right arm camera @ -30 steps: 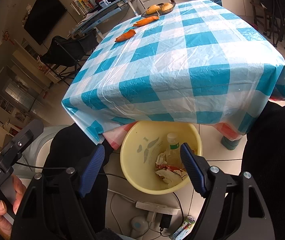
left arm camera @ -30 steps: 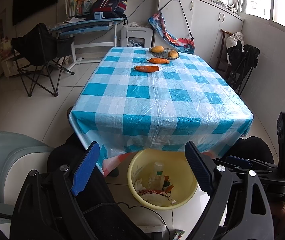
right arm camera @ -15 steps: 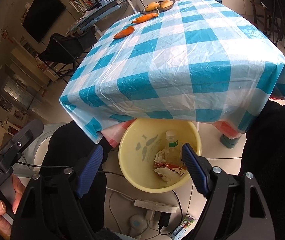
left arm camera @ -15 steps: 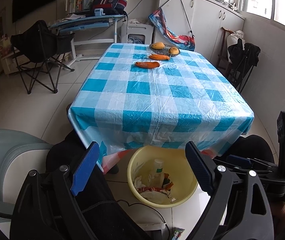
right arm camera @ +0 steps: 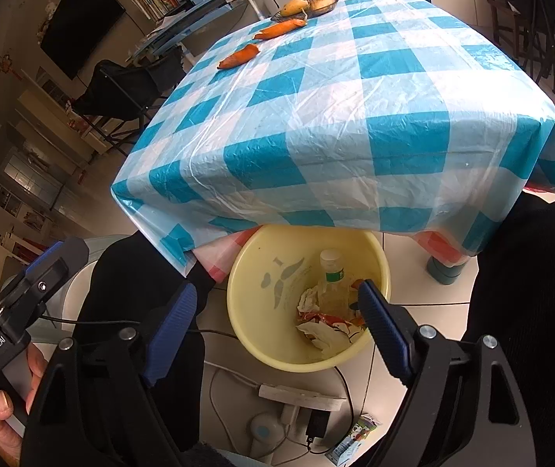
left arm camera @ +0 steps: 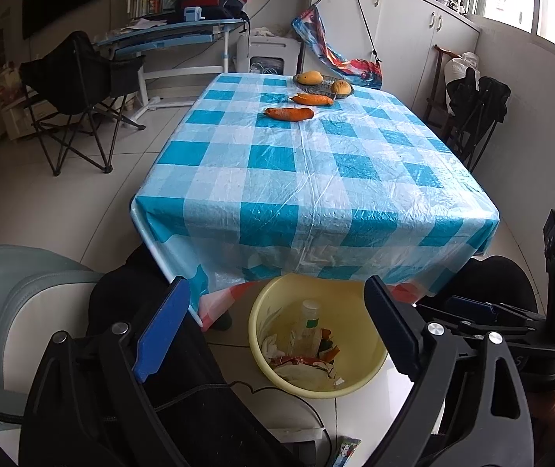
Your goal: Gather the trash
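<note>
Our right tongs point(right arm camera: 277, 311) have just been opening, empty like the left tongs point(left arm camera: 273, 323) (both released), above the yellow basin point(right arm camera: 252, 334) to drop trash.

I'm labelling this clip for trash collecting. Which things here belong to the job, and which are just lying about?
Belongs to the job:
yellow basin
plastic bottle in it
crumpled wrappers in it
small carton on the floor

Just lying about:
carrots
fruit dish
power strip
folding chair

The only legible text is "GenRobot.AI", printed in white along the black body of the left gripper point(right arm camera: 24, 284), seen at the left of the right gripper's view. The small carton's point(right arm camera: 353, 439) print is unreadable.
</note>
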Motion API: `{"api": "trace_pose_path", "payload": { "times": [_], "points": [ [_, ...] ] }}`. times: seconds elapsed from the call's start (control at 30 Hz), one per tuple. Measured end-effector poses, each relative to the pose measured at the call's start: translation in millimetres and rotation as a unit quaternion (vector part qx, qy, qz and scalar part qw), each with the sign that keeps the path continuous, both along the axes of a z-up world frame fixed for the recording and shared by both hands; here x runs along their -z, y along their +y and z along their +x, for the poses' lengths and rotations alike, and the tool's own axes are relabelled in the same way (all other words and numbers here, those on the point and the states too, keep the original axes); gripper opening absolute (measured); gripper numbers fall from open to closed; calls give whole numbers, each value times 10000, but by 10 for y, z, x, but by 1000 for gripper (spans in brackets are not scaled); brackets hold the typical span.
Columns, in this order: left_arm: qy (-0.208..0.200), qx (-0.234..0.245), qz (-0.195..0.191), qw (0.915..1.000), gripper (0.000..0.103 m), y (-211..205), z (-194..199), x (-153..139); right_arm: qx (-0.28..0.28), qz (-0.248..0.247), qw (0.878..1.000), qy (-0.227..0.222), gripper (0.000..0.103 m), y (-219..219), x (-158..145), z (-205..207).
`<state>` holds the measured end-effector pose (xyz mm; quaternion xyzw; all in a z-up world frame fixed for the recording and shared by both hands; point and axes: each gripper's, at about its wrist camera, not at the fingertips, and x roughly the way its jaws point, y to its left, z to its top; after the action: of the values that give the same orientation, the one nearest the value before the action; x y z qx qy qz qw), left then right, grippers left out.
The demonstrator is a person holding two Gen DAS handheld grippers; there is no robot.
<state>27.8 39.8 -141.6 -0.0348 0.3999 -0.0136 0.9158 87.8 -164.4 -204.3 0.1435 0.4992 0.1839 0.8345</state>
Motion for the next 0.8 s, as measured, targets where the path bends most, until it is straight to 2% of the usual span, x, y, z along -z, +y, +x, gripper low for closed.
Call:
{"api": "trace_pose_path", "payload": {
  "times": [0.8],
  "points": [
    [138,-16,15,9999,88,23,19,61,45,-30,9999,119,86,-7,46,14]
  ]
}}
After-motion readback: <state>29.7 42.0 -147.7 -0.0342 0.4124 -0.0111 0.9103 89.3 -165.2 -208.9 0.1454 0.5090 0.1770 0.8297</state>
